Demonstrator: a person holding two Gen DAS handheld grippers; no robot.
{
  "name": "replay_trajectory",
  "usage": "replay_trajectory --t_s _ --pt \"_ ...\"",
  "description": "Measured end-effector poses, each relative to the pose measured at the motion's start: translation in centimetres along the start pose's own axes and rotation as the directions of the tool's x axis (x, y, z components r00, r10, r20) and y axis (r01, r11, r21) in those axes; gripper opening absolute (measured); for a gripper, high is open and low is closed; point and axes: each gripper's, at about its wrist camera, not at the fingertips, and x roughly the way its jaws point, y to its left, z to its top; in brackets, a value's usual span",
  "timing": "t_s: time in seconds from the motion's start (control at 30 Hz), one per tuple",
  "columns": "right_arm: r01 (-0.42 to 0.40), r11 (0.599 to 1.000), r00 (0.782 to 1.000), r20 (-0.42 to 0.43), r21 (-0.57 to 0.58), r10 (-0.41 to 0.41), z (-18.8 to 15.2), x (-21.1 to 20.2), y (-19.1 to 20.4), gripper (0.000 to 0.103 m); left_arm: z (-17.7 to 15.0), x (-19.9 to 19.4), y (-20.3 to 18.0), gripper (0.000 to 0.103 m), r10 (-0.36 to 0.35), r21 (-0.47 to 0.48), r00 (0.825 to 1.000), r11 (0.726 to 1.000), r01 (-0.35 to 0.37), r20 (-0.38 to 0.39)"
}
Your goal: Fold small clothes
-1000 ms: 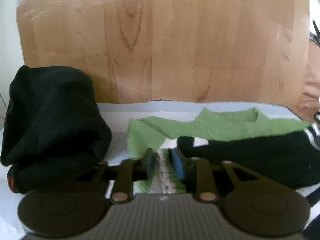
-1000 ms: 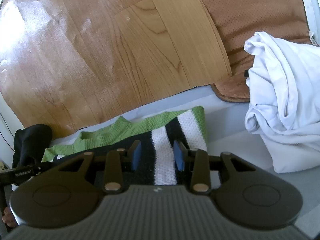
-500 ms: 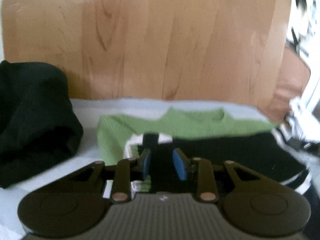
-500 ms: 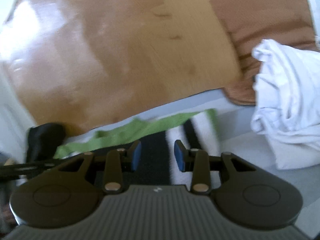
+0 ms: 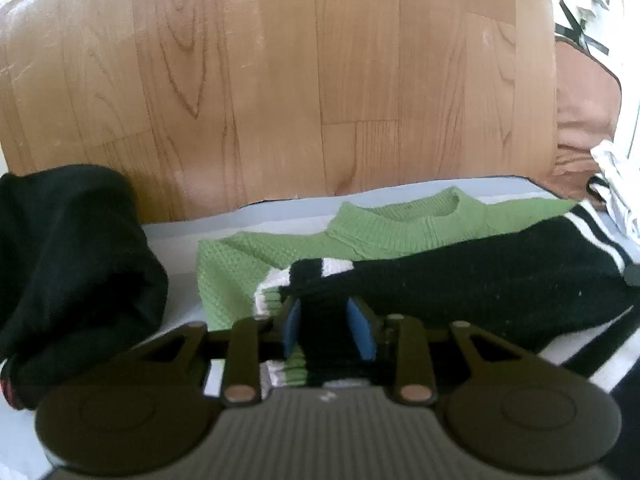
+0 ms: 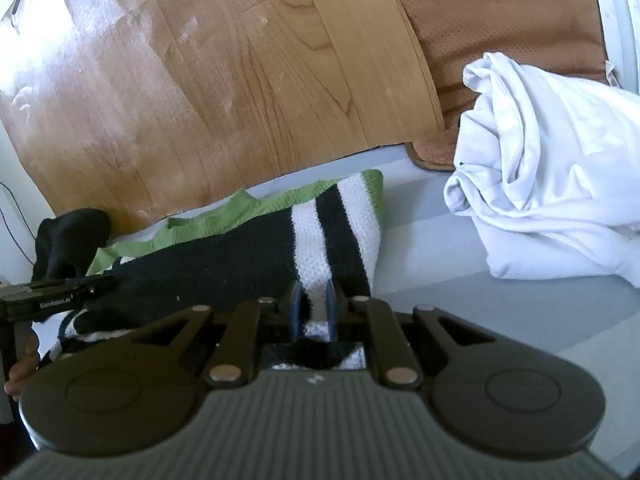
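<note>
Table edge: the far rim of the pale table (image 6: pixel 460 280) runs just behind the sweater; wood-look floor (image 5: pixel 320 80) beyond it.
Open room: bare tabletop between the sweater and the white cloth pile (image 6: pixel 552 184) on the right; a narrower bare strip between the sweater and the black garment (image 5: pixel 68 264) on the left.
Sweater (image 5: pixel 460 280): knitted, lying flat across the middle of the table; green collar and shoulders at the far side, a black panel folded over them, white and black stripes at the right end.
Left gripper (image 5: pixel 329 326): jaws opening slightly, black knit fold between the blue pads.
Right gripper (image 6: pixel 313 312): jaws closing, narrow gap, white striped edge of the sweater between the pads.
Writing: "GenRobot.AI" on the left gripper's side, seen from the right wrist.
Brown mat (image 6: pixel 500 20): on the floor behind the white pile.
</note>
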Motion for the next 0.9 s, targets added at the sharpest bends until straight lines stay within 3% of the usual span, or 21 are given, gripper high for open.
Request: replay_trajectory --t_s 0.1,0.2,0.4,0.57,0.67,0.73,0.8,0.9 --pt "-0.014 1.0 1.0 0.003 0.021 0.014 -0.1 -0.2 -0.2 0.015 0.7 -2.4 1.2 0.039 0.003 -0.095 1.0 0.996 -0.003 0.002" --pt "-0.03 0.998 1.0 0.005 0.046 0.03 -0.2 -0.3 -0.5 0.015 -0.5 -6.2 2.2 0.041 -0.003 -0.12 1.0 0.993 0.006 0.027" --pt "-0.074 0.993 0.997 0.015 0.096 0.073 -0.4 -0.7 -1.2 0.018 -8.0 -13.8 4.0 0.044 0.05 -0.147 0.998 0.988 -0.057 -0.05" --pt "-0.157 0.978 0.988 0.006 0.139 0.157 -0.3 -1.0 -2.1 0.03 -13.5 -18.9 4.4 0.044 0.003 -0.268 0.995 0.963 -0.03 -0.1" --pt "-0.19 0.969 0.982 0.016 0.161 0.19 -0.8 -2.9 -2.7 0.031 -15.4 -21.4 3.0 0.044 -0.015 -0.275 0.995 0.961 -0.011 -0.096" --pt "-0.233 0.96 0.971 -0.018 0.155 0.238 -1.8 -4.8 -3.2 0.037 -16.3 -22.7 1.7 0.044 -0.026 -0.255 0.995 0.967 0.0 -0.099" --pt "-0.278 0.95 0.953 -0.085 0.142 0.291 -3.6 -6.8 -3.6 0.036 -17.2 -23.5 1.1 0.044 -0.038 -0.244 0.991 0.97 0.006 -0.125" --pt "-0.353 0.924 0.925 -0.095 0.144 0.368 -6.6 -11.3 -4.6 0.036 -18.6 -24.6 0.2 0.044 -0.016 -0.211 0.987 0.977 -0.018 -0.162"
